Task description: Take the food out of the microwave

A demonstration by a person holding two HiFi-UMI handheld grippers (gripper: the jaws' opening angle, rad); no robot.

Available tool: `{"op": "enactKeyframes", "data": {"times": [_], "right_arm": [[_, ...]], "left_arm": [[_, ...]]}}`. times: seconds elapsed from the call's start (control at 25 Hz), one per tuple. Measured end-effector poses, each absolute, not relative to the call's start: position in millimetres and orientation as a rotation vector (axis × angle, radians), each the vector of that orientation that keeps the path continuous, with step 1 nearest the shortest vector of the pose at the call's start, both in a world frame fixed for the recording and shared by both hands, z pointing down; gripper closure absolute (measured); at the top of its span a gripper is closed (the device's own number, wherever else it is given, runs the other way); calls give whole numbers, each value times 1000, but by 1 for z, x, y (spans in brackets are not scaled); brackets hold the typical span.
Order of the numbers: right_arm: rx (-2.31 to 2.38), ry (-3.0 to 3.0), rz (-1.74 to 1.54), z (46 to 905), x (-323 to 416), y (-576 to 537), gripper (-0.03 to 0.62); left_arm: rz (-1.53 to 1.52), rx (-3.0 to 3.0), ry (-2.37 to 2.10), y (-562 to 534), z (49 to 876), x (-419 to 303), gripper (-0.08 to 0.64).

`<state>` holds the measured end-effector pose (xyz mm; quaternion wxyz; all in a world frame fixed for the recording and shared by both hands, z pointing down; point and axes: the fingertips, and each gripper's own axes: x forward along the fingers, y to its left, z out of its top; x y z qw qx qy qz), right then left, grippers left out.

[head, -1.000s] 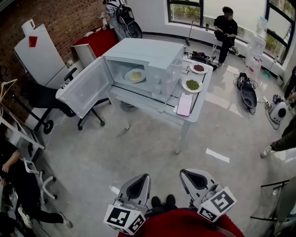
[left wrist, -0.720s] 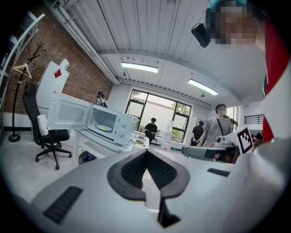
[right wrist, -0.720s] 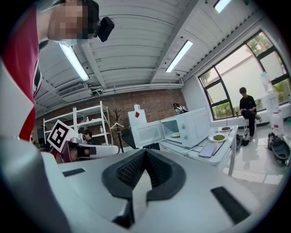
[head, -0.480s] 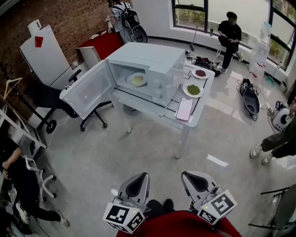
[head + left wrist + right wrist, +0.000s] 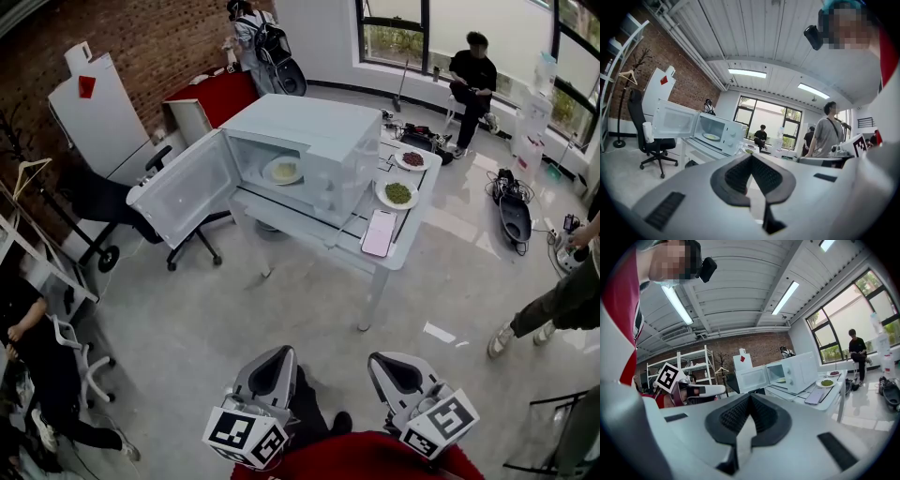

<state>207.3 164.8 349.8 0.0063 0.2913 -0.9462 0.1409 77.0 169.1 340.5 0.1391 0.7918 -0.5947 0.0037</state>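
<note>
Barely started, honestly. The microwave point(image 5: 309, 131) had its door point(image 5: 183, 187) already swung open, and the plate point(image 5: 283, 171) of food sat inside, untouched. I stood well back from the desk point(image 5: 406, 228), left gripper point(image 5: 281, 352) and right gripper point(image 5: 376, 359) both held low, jaws together on nothing. By my reckoning, walking up, reaching in and lifting the plate out were all left to do.
</note>
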Motion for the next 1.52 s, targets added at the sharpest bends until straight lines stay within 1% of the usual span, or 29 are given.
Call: {"op": "enactKeyframes", "data": {"times": [0.4,0.96,1.52], "right_arm": [[922,-2961,459,347,179,131,581],[944,-2925,480,354,84,50,581],[974,-2895,493,349,13,-16,581]], "left_arm": [[13,2288,-1722,128,341,49,552],[27,2302,-1653,40,352,-37,552],[33,2318,-1535,-26,359,-82,552]]}}
